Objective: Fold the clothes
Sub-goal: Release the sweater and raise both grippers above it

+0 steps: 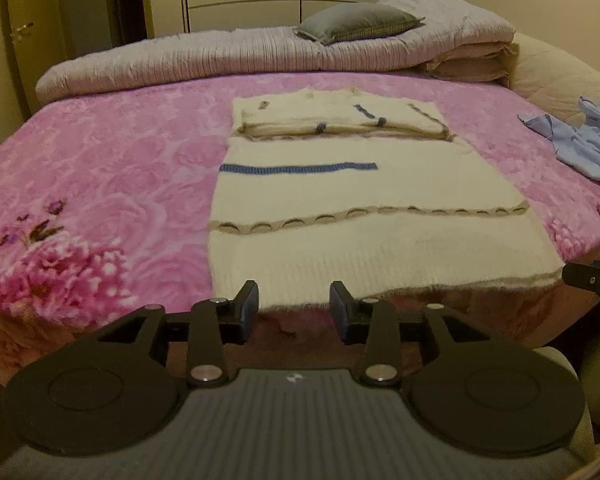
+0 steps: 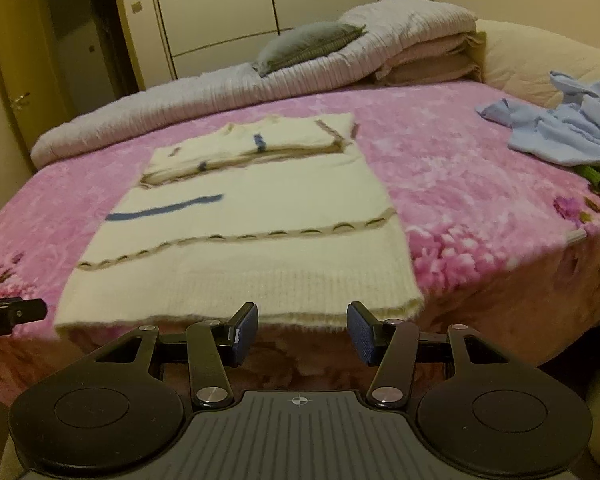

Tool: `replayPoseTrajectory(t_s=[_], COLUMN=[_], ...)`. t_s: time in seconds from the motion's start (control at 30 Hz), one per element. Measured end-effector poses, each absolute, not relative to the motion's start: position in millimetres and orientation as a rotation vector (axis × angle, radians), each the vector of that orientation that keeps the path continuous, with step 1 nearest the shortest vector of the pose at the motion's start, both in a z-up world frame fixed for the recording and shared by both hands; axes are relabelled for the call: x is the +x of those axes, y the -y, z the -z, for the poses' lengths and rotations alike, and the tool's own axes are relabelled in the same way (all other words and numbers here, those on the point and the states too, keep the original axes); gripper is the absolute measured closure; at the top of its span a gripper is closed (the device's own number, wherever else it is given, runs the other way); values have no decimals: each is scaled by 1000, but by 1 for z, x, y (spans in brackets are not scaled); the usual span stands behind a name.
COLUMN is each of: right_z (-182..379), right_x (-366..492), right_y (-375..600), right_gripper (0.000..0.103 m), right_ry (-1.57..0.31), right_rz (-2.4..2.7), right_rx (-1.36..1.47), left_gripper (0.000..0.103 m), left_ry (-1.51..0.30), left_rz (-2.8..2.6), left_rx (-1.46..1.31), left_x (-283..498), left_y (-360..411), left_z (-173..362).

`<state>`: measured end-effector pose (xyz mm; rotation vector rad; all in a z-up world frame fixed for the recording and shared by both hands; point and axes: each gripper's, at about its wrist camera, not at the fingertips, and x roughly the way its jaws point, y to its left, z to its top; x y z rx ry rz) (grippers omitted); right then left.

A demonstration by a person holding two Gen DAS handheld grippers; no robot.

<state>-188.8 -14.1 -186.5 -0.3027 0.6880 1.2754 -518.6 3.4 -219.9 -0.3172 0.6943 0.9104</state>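
The cream sweater [image 1: 360, 196] lay on the bed [image 1: 100, 168] with sleeves folded in, body fold remaining, while both tools, the left tool [image 1: 294, 308] and the right tool [image 2: 303, 330], stood apart and empty at its hem.

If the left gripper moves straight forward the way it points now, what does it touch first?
Probably the near hem of the cream sweater on the pink blanket; the open left gripper points at it, though depth is unclear.

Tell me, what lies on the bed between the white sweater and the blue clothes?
Nothing but bare pink blanket separates the white sweater from the crumpled blue clothes, as the right wrist view shows most clearly.
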Motion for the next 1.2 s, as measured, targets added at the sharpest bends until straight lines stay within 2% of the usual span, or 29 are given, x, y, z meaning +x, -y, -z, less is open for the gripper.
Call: replayPoseTrajectory(t_s=[0.63, 0.93, 1.2], right_z=[158, 185, 215], right_x=[-205, -177, -116], right_y=[24, -6, -37], right_gripper=[49, 48, 48], right_ry=[-606, -718, -823], right_rz=[-1312, -1260, -1164], right_rx=[-295, -325, -377], left_gripper=[56, 56, 56], left_ry=[-654, -665, -657], left_rz=[-894, -861, -838], left_rx=[-265, -466, -641], left_x=[-523, -539, -547], left_y=[17, -46, -111], left_z=[200, 233, 257])
